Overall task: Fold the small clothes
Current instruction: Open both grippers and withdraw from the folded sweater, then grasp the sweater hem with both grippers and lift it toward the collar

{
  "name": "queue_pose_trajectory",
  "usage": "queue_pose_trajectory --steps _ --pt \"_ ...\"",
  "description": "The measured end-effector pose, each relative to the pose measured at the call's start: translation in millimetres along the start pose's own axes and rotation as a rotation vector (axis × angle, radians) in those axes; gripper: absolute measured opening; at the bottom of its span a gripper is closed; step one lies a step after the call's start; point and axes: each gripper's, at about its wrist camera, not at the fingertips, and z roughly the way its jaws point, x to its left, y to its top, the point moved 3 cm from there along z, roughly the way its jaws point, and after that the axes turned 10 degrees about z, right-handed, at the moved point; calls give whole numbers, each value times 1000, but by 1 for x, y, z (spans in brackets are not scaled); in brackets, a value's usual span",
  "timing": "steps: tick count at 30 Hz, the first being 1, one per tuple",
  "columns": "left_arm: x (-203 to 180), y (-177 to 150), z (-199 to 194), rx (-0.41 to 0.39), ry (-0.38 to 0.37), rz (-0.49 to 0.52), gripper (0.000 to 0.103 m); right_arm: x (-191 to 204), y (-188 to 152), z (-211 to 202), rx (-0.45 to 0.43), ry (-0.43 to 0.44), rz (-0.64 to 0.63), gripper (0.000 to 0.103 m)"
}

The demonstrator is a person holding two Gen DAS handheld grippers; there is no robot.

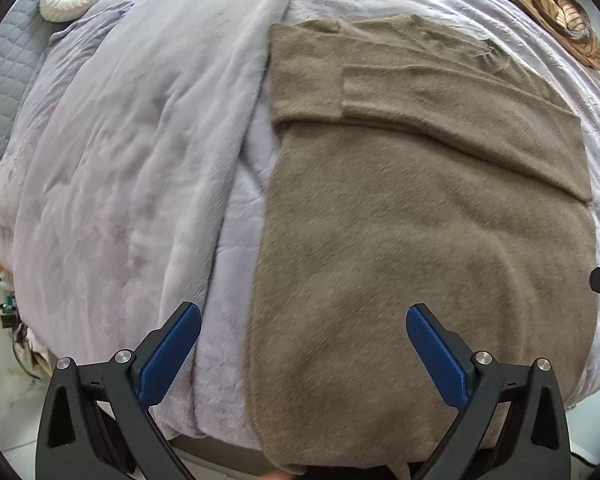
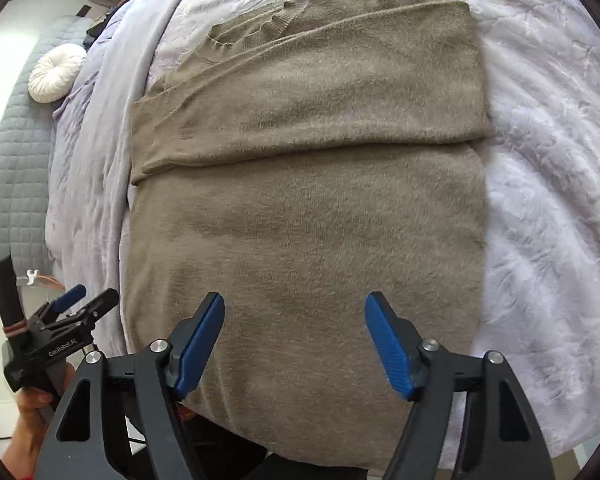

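the fuzzy brown sweater lies flat on the bed, sleeves folded in. both the left hand-held gripper and the right hand-held gripper gape empty above its hem. it looks soft, limp and light; pinch the two bottom hem corners.

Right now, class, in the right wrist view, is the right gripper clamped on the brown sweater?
No: the right gripper hangs open above the brown sweater, its blue pads apart with no cloth pinched between them.

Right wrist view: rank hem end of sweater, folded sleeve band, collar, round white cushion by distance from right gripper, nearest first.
From the right gripper:
1. Sweater hem end, directly under it.
2. Folded sleeve band, mid-frame.
3. Collar, top centre.
4. Round white cushion, far upper left, off the sweater.
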Motion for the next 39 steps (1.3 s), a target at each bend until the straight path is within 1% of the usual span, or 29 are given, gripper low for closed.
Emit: queue_pose_trajectory --steps 4,7,8,9,11,14,17,21,24,27,28,29,30,31,32,33,34,35,37,39 --pt "3 -18 15 23 -30 40 103 -4 -15 3 -14 -7 33 76" --pt "3 -37 19 16 -51 53 103 -13 -34 7 -17 -3 80 76" --pt "5 -45 21 17 -67 46 103 -17 -42 9 -13 -4 96 76" --pt "7 -55 22 39 -97 56 103 -21 -50 10 -12 -9 110 76" --pt "13 -74 25 39 -132 39 103 -28 -69 12 -12 -6 139 76" --pt "19 -98 33 60 -154 25 103 -40 -96 14 -15 2 169 76" --pt "21 -116 42 72 -217 12 103 -52 -125 12 -25 34 193 76" --pt "15 -133 55 94 -322 -3 103 -69 -154 14 -22 60 232 76" --pt "8 -141 61 90 -344 19 103 -85 -171 24 -12 72 268 76" --pt "5 -145 66 79 -366 23 102 -98 -180 40 -3 86 290 76" --pt "6 -146 67 76 -368 25 98 -102 -180 46 -7 94 293 76" --pt "6 -146 66 76 -371 26 91 -106 -179 52 -20 100 302 76" --pt "12 -148 70 80 -377 27 78 -107 -180 56 -28 107 310 76" --pt "15 -149 69 84 -386 27 64 -110 -178 61 -33 137 336 73" --pt "20 -149 68 80 -400 25 56 -111 -178 63 -30 166 361 67" --pt "25 -150 66 76 -418 25 36 -112 -178 64 -26 210 385 43" --pt "29 -151 64 75 -457 21 16 -110 -179 63 -14 267 407 30" --pt "35 -153 63 77 -486 11 11 -108 -181 62 1 288 413 15" --pt "45 -153 53 69 -549 -30 11 -98 -184 50 7 365 389 14" --pt "57 -150 39 35 -601 -71 11 -89 -182 36 4 435 375 14"
